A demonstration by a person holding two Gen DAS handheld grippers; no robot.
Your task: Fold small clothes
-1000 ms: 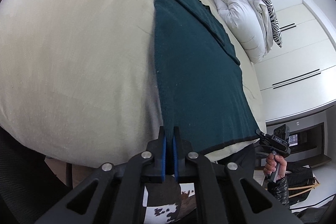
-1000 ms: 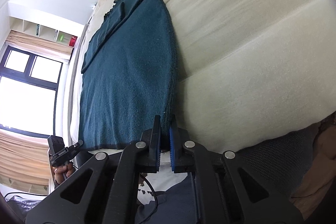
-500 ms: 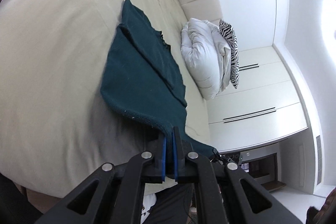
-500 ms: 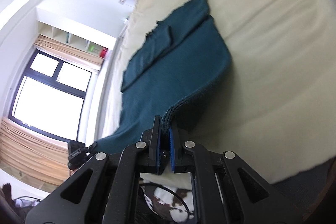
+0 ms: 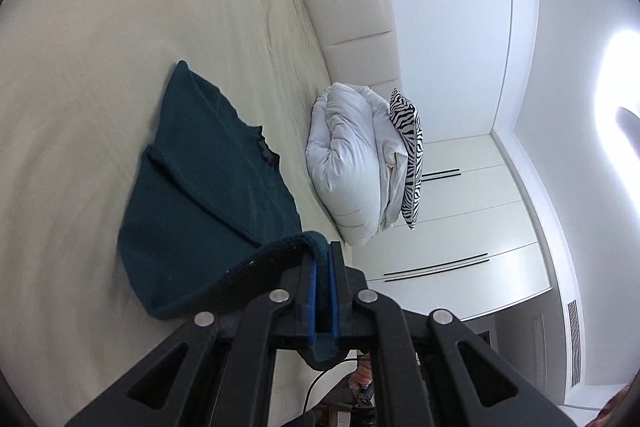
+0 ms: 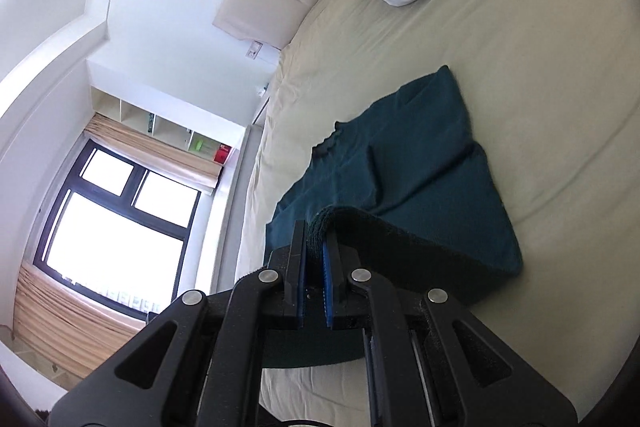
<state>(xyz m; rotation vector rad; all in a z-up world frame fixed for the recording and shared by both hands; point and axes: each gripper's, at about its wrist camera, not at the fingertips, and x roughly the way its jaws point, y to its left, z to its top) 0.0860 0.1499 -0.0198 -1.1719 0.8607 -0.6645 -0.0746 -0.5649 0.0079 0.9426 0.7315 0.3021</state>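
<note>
Mid-fold on the teal sweater (image 5: 208, 195): both grippers pinch its hem and hold that end up off the bed (image 5: 120, 27), while the far end with the neckline lies flat on the sheet. Left gripper (image 5: 323, 259) has its blue pads pressed together on the ribbed hem at one corner; right gripper (image 6: 316, 231) is likewise clamped on a bunched bit of hem at the other corner. Sleeves look already tucked in, so this reads as the bottom-to-top fold.

Next move, as I judge it: carry both corners forward over the body at the same pace, keep the hem taut between them, lay it near the neckline, then let go.

Room: plenty of bare sheet around the sweater. Ahead sit the white duvet (image 5: 352, 163) and zebra pillow (image 5: 410, 155) against the headboard (image 5: 352, 7), well apart from the neckline. Bed edge toward the window (image 6: 116, 211) is near the sweater's side, so don't drift that way.
</note>
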